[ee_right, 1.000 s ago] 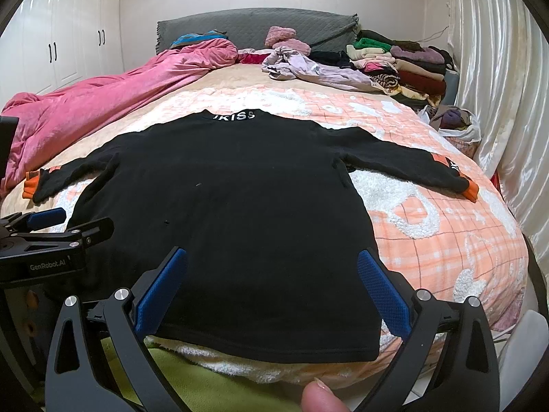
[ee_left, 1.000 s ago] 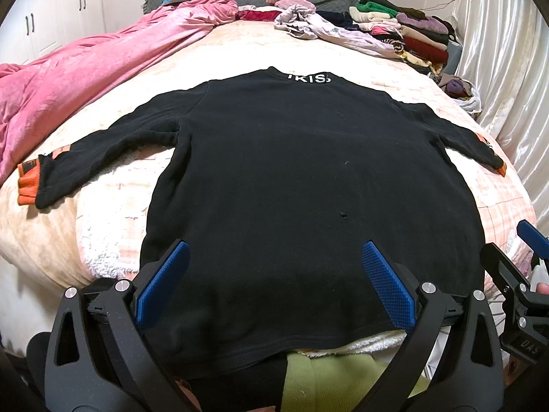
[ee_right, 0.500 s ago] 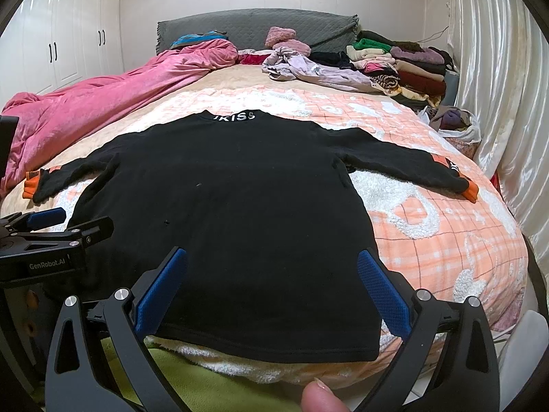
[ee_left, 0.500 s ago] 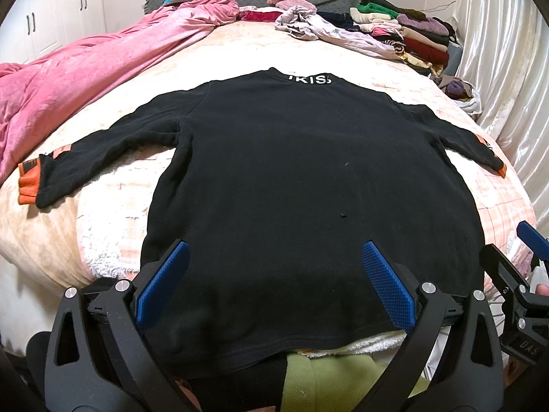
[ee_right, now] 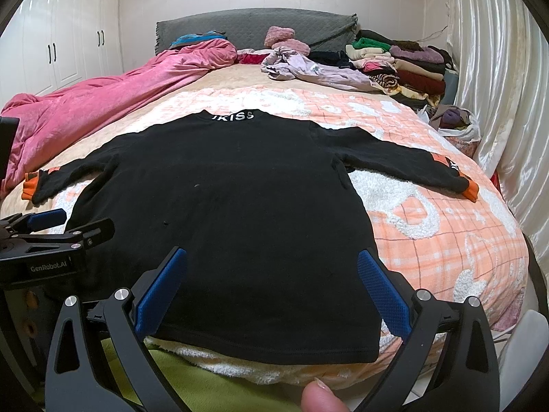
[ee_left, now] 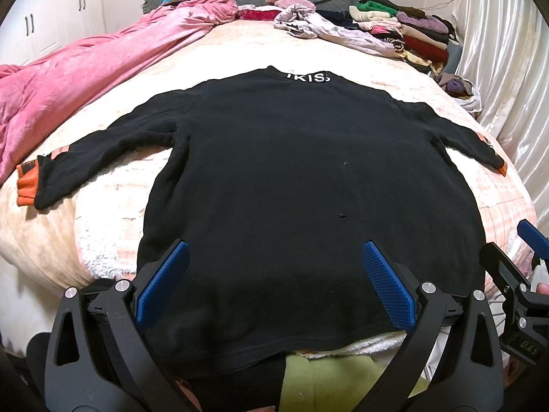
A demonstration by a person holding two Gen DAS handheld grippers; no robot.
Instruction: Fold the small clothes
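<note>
A black long-sleeved top (ee_left: 302,178) (ee_right: 233,213) lies flat on the bed, white lettering at its far collar and orange cuffs on both spread sleeves. Its hem hangs at the near bed edge. My left gripper (ee_left: 272,257) hovers open above the hem's left half, blue pads wide apart with nothing between them. My right gripper (ee_right: 272,264) stands open over the hem's right half, also empty. Each gripper shows at the edge of the other's view.
A pink quilt (ee_right: 103,103) lies along the bed's left side. Loose and stacked clothes (ee_right: 394,65) crowd the far right by the grey headboard (ee_right: 257,27). A curtain (ee_right: 497,103) hangs at the right. A green garment (ee_right: 192,388) and a fingertip (ee_right: 319,398) sit below.
</note>
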